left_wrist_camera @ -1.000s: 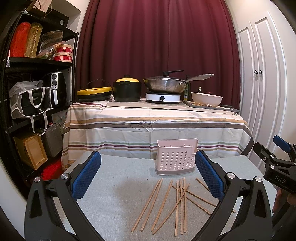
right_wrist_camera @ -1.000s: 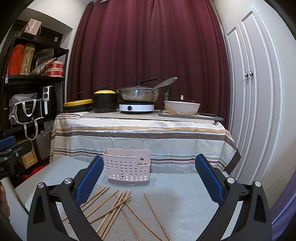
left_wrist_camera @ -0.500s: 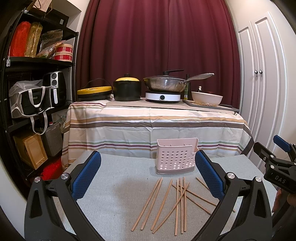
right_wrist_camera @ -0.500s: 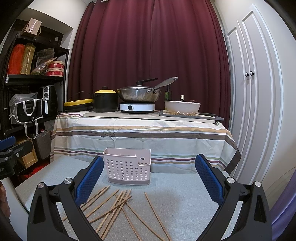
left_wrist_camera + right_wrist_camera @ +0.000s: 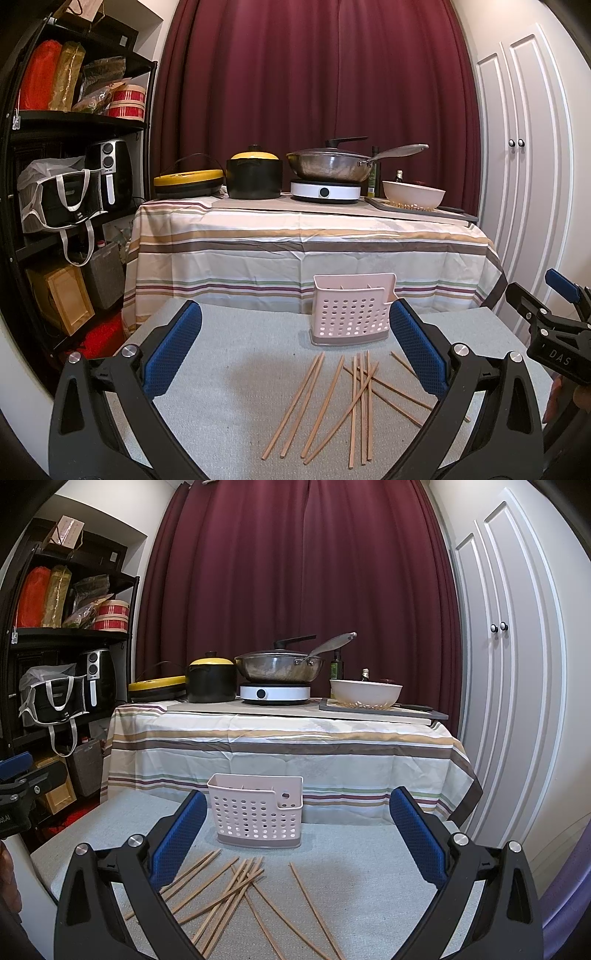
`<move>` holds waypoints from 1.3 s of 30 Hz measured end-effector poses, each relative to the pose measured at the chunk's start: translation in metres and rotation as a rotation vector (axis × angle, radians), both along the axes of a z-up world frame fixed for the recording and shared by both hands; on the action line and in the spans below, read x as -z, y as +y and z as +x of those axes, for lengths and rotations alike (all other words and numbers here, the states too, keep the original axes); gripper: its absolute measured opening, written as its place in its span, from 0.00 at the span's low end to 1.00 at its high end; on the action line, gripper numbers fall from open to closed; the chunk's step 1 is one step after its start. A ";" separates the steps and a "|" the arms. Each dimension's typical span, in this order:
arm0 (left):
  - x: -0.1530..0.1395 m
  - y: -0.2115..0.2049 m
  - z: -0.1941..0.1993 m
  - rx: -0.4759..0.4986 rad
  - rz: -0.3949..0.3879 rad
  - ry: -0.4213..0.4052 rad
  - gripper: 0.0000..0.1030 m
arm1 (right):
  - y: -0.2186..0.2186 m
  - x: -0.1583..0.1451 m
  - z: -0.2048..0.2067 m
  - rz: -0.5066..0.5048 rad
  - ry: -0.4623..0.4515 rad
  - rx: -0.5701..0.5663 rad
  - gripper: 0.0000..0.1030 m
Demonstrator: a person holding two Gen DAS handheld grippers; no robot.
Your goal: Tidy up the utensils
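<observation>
A low table [image 5: 236,369] covered in pale grey cloth is seen from both wrist cameras. Loose wooden chopsticks [image 5: 354,398] are scattered over its near half, most lying roughly lengthwise toward the near edge, several crossed over one another; in the right wrist view the same chopsticks [image 5: 229,890] are spread from the near left part toward the middle, with one lying apart to the right. A pale pink perforated utensil holder [image 5: 351,309] is stood upright close to the far edge of the table, just beyond the chopsticks and not touching them; in the right wrist view the utensil holder [image 5: 256,811] is seen with a smaller side pocket on its right. Whether anything is already inside it cannot be made out with certainty, though thin shapes seem to show at its rim.

The left gripper [image 5: 295,332] is held above the near edge with its blue-padded jaws spread wide, and nothing is gripped between them. The right gripper [image 5: 297,821] is likewise held wide apart and empty, above the near right part of the table. Part of the right gripper is caught at the right edge of the left wrist view.

Behind the low table, a striped tablecloth [image 5: 288,753] is draped over a higher table on which a wok [image 5: 277,668], a black pot [image 5: 210,681] with a yellow lid and a white bowl [image 5: 365,694] are set.
</observation>
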State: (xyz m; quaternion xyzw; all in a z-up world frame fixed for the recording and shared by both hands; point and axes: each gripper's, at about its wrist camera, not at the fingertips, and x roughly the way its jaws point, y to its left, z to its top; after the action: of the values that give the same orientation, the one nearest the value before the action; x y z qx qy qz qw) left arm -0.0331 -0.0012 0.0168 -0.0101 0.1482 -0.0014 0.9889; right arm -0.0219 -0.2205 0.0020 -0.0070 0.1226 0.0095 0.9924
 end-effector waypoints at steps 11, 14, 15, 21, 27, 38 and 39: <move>0.003 -0.001 0.005 0.002 0.000 0.009 0.96 | 0.003 0.003 0.000 0.002 0.006 -0.003 0.94; 0.009 0.000 0.011 0.002 0.000 0.022 0.96 | 0.003 0.008 0.004 0.005 0.021 -0.008 0.94; 0.012 0.000 0.013 0.002 0.001 0.027 0.96 | 0.003 0.010 0.005 0.007 0.026 -0.008 0.94; 0.051 0.007 0.036 0.024 0.002 0.109 0.96 | -0.006 0.040 0.020 0.017 0.085 -0.023 0.94; 0.116 0.018 0.062 0.021 0.013 0.251 0.96 | -0.015 0.092 0.043 0.015 0.217 -0.021 0.94; 0.200 0.040 0.077 0.021 0.015 0.431 0.76 | -0.022 0.163 0.064 0.026 0.379 -0.043 0.94; 0.204 0.041 0.078 0.021 0.018 0.443 0.75 | -0.021 0.167 0.065 0.021 0.384 -0.047 0.94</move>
State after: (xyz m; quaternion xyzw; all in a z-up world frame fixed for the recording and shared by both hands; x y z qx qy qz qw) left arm 0.0445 0.0399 -0.1872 0.0001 0.3621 -0.0080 0.9321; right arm 0.0430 -0.2412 -0.1652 0.0023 0.3093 0.0351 0.9503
